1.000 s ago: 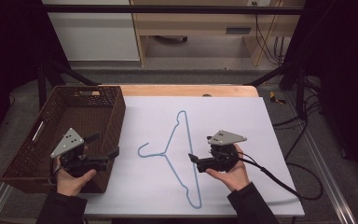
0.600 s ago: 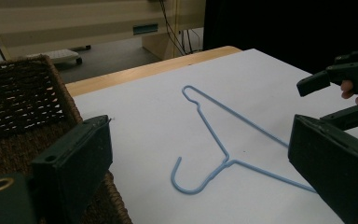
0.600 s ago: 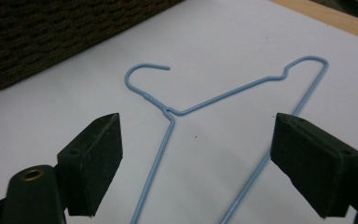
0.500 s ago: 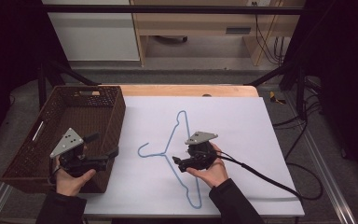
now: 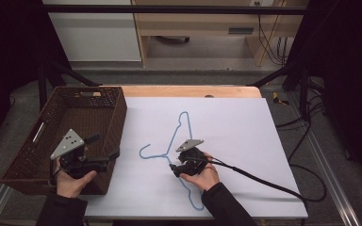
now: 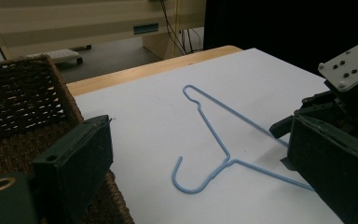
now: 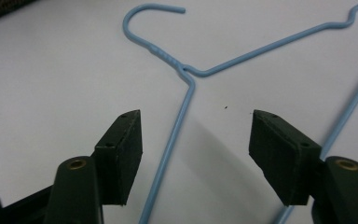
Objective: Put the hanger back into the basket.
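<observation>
a thin light-blue wire clothes hanger (image 5: pixel 179 150) lies flat on the white sheet (image 5: pixel 245 136) that covers the wooden counter (image 5: pixel 188 91), its hook curling toward the dark brown woven wicker basket (image 5: pixel 63 132) at the sheet's left edge. the right gripper (image 5: pixel 173 168) is low over the hanger, just below the spot where hook and shoulders meet; its jaws are spread wide, one on each side of a shoulder wire, with the wire running between them and neither pad touching it in the right gripper view. the left gripper (image 5: pixel 114 154) is held at the basket's near right corner, pointing toward the hanger, its jaws also spread apart with nothing between them.
</observation>
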Tool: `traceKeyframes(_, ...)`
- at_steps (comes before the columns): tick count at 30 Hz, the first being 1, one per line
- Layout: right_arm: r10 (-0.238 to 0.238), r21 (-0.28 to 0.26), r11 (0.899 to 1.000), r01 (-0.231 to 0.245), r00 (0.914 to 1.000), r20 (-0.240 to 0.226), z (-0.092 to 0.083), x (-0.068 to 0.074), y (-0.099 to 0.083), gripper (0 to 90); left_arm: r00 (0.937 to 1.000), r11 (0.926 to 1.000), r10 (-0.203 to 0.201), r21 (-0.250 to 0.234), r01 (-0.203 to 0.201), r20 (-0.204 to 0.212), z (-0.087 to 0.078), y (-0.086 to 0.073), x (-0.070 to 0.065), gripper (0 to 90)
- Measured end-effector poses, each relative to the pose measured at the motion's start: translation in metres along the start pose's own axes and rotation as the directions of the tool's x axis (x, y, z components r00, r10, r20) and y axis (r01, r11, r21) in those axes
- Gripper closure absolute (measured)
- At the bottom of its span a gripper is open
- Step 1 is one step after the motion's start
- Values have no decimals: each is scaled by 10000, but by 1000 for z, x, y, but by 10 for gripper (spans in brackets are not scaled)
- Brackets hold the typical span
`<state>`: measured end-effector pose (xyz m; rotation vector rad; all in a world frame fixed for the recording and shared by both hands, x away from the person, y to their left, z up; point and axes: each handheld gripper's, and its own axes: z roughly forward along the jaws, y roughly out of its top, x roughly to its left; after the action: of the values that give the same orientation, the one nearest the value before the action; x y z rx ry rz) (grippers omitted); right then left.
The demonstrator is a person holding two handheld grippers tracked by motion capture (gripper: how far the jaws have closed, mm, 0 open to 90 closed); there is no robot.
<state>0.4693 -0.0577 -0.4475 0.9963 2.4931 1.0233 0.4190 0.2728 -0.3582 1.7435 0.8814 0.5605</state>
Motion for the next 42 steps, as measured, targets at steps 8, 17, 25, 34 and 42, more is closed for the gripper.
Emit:
traceKeyframes(8,192,418,9989,-192,9998,0,14,9,3,465,10000,10000,13,28,-13,8,0,0,0,65)
traceKeyframes(17,-92,961,9953,85,9999,70,25,15,-6,599,10000,10000,7,48,-7,-2,1,0,0,66)
traceKeyframes(25,213,1087,9938,-245,9993,305,23,18,-6,736,10000,10000,12,31,-12,17,1,0,-1,67)
traceKeyframes(34,687,1394,9874,-755,9962,528,22,19,-4,852,10000,10000,17,87,-17,19,2,0,-2,69)
traceKeyframes(42,998,1453,9836,-1070,9934,558,22,18,-3,868,10000,9999,39,121,-39,30,3,0,-3,70)
